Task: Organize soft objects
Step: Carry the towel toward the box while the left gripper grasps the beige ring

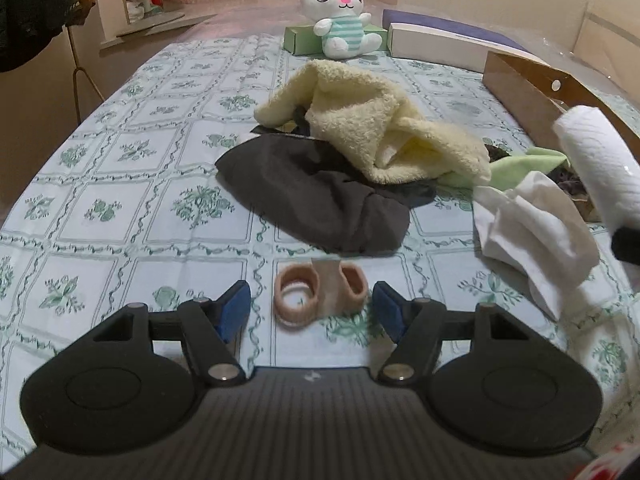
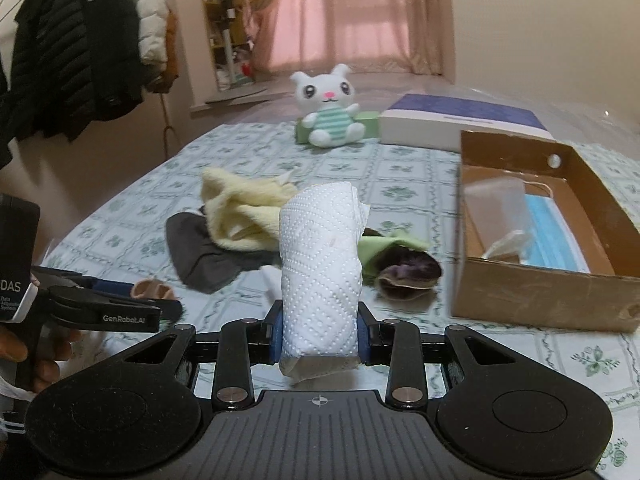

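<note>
My left gripper [image 1: 311, 312] is open, its blue pads on either side of a small peach-coloured soft piece [image 1: 320, 295] lying on the tablecloth. My right gripper [image 2: 319, 338] is shut on a folded white paper towel [image 2: 320, 276], held above the table; it also shows in the left wrist view [image 1: 600, 164]. A yellow towel [image 1: 372, 124] lies over a dark grey cloth [image 1: 320, 200] mid-table. A white cloth [image 1: 532, 224], a green cloth [image 2: 384, 248] and a dark purple pouch [image 2: 408, 274] lie to the right. The left gripper also shows in the right wrist view [image 2: 160, 312].
A brown cardboard box [image 2: 536, 296] at the right holds a blue face mask [image 2: 556, 236] and a clear bag. A white plush bunny [image 1: 344, 16] sits on a green box [image 1: 300, 40] at the back, beside a white and blue box [image 2: 460, 120]. Coats [image 2: 80, 48] hang at the left.
</note>
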### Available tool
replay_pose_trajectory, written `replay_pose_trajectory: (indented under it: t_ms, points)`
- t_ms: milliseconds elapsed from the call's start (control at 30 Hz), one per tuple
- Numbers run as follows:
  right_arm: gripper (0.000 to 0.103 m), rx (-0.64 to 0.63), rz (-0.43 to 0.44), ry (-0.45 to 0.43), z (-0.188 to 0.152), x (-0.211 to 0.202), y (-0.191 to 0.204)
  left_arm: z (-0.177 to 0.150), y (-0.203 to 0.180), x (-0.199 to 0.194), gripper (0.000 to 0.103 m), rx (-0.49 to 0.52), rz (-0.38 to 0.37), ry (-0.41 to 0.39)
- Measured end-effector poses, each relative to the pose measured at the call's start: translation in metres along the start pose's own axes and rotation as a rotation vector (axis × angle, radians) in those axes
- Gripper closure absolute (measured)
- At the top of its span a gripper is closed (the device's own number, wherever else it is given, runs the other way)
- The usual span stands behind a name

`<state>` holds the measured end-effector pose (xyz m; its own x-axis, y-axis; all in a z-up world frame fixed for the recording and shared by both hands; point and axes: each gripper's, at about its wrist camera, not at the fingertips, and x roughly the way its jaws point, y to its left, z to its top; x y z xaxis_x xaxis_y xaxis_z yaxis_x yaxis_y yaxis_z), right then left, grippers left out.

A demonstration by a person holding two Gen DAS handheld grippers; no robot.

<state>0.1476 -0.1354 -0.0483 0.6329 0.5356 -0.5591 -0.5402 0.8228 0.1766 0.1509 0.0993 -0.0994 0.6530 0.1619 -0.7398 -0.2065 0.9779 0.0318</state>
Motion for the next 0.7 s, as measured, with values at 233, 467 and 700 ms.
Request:
replay_pose_trajectory:
  t_ms: [233, 467, 700]
  points:
    - [0.068, 0.043, -0.029, -0.004, -0.001, -0.006, -0.020, 0.000, -0.004, 0.000, 0.065, 0.028, -0.010, -0.010]
    - [0.068, 0.100, -0.050, -0.013, -0.004, -0.017, -0.041, 0.004, -0.014, -0.016, 0.076, 0.051, -0.037, -0.027]
    - [0.068, 0.160, -0.092, -0.046, 0.001, -0.036, -0.072, 0.032, -0.053, -0.043, 0.077, 0.122, -0.122, -0.108]
